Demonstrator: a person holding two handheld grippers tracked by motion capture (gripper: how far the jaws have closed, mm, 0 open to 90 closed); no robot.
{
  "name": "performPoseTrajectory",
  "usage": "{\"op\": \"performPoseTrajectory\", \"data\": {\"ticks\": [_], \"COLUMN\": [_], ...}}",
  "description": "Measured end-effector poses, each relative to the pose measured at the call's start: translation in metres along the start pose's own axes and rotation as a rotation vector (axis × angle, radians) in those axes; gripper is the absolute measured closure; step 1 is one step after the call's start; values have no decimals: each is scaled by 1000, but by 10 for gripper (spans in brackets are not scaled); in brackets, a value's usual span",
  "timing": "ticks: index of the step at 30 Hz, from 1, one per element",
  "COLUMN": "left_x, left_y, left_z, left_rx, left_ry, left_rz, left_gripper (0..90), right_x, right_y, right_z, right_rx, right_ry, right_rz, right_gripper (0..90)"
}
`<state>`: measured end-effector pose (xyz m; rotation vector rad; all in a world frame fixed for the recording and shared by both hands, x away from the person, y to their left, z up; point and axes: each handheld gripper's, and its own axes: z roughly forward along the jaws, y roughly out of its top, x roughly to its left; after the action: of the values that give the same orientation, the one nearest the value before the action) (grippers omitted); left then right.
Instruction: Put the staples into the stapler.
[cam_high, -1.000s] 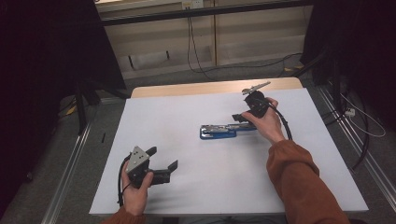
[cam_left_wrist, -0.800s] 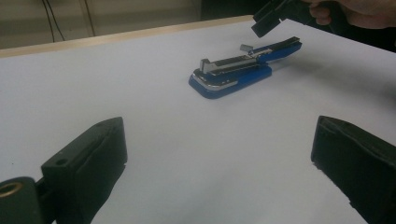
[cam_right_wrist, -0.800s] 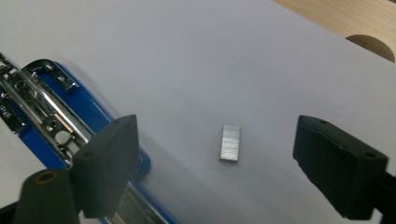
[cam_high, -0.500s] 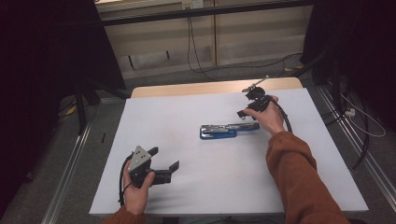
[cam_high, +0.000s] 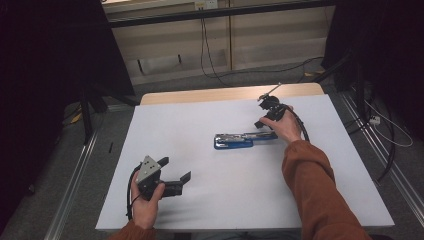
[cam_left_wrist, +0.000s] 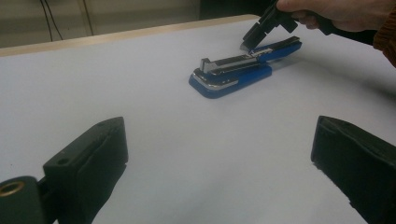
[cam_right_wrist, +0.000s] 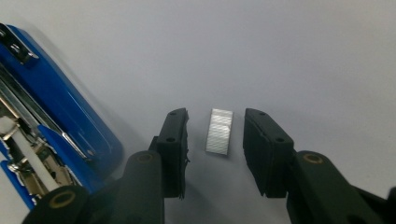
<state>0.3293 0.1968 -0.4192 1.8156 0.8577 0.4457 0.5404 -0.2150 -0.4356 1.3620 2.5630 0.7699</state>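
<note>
A: Where is the right gripper (cam_right_wrist: 214, 154) just now?

B: Over the far right part of the white table top (cam_high: 210, 120), next to the open blue and chrome stapler (cam_high: 243, 140). In the right gripper view its two black jaws stand either side of a small silvery strip of staples (cam_right_wrist: 219, 131) that lies flat on the table.

A: Are the jaws pinching the strip?

B: No. They have just been closing, and the strip sits between them, but there is a visible gap on each side (the left gap looks a little wider than the right), so nothing is gripped yet.

A: And the stapler itself?

B: It lies on the table near the middle, a bit right of centre in the high view, its top arm swung open so the chrome magazine shows. In the right gripper view its blue body (cam_right_wrist: 60, 102) is just to the left of the jaws, apart from the strip.

A: What about the left gripper (cam_high: 175, 172)?

B: It is held by the left hand (cam_high: 147, 202) low over the near left part of the table, well apart from the stapler. Its jaws are spread wide, with only bare table between them. In the left gripper view the stapler (cam_left_wrist: 243, 67) lies ahead, with the right gripper (cam_left_wrist: 254, 39) angled down at its far end
</note>
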Motion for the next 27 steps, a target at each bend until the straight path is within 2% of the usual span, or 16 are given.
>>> {"op": "performPoseTrajectory", "data": {"ticks": [5, 12, 17, 21, 27], "left_x": [1, 0, 0, -1, 0], "left_y": [0, 1, 1, 1, 0], "left_z": [0, 0, 0, 1, 2], "left_rx": [-4, -3, -3, 6, 15], "left_ry": [3, -6, -7, -8, -4], "left_rz": [-7, -2, 0, 12, 6], "left_gripper": [42, 42, 42, 42, 42], "right_x": [1, 0, 5, 6, 6], "right_y": [-1, -1, 0, 1, 1], "right_z": [3, 3, 4, 4, 4], "right_rx": [20, 15, 24, 27, 27], "right_ry": [-16, -35, -59, -65, -65], "right_rz": [-4, -13, -44, -42, -37], "right_gripper": [701, 768, 786, 788, 788]}}
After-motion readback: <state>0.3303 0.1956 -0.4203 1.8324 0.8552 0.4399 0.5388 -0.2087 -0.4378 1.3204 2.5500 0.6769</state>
